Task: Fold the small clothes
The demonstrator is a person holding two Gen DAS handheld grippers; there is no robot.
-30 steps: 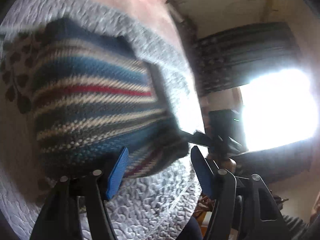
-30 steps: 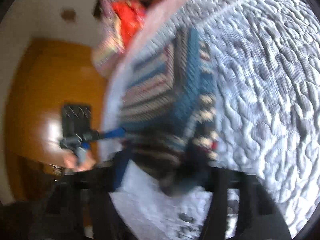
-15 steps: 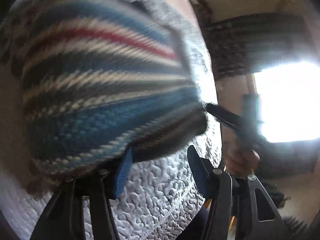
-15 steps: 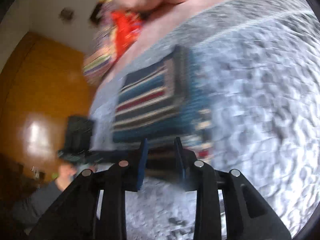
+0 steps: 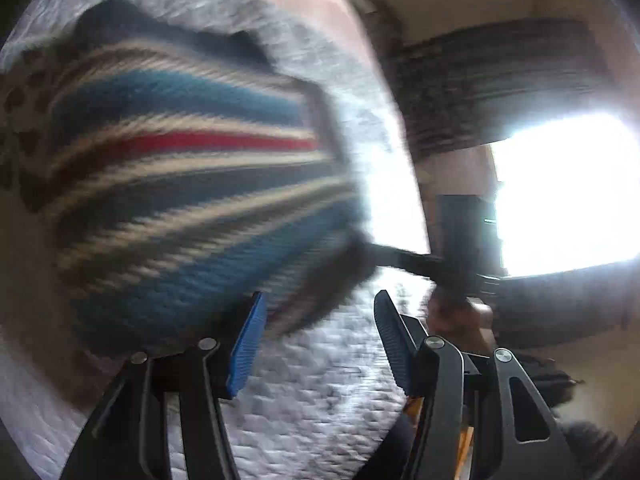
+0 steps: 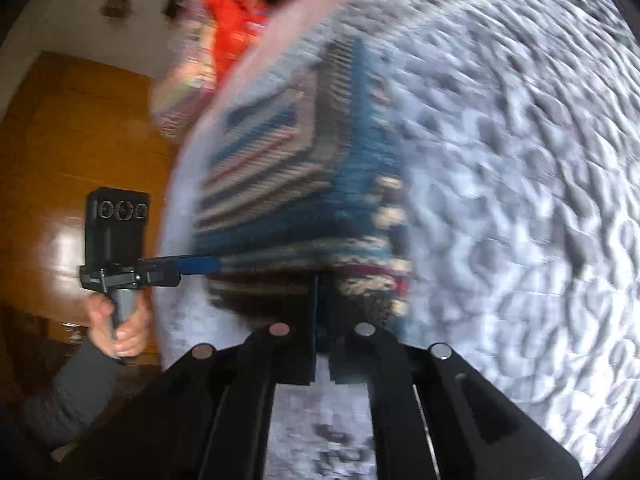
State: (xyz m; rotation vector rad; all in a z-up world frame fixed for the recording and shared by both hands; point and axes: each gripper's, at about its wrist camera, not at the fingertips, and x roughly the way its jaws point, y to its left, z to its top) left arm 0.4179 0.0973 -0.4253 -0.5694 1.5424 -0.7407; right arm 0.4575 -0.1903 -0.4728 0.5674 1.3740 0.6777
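Observation:
A knitted garment (image 5: pixel 192 184) with blue, cream and red stripes lies folded on a grey quilted bedspread (image 5: pixel 312 400). My left gripper (image 5: pixel 320 340) is open at the garment's near edge, and its left blue pad (image 5: pixel 248 344) touches the knit. The right gripper (image 5: pixel 400 258) reaches the garment's right corner in this view. In the right wrist view the garment (image 6: pixel 304 184) fills the centre. There my right gripper (image 6: pixel 320 312) is shut on the garment's near hem. The left gripper (image 6: pixel 192 265) comes in from the left, held by a hand (image 6: pixel 120 320). Both views are blurred.
A red and patterned pile of cloth (image 6: pixel 236 20) lies beyond the bedspread (image 6: pixel 520 200). A brown wooden door (image 6: pixel 60 152) stands to the left. A bright window (image 5: pixel 560 192) and dark hanging fabric (image 5: pixel 500 80) are to the right. A spotted cloth (image 5: pixel 16 100) shows at the far left.
My right gripper's jaws went from wide apart to shut on the garment's hem. The left gripper stayed open and swung slightly at the near edge.

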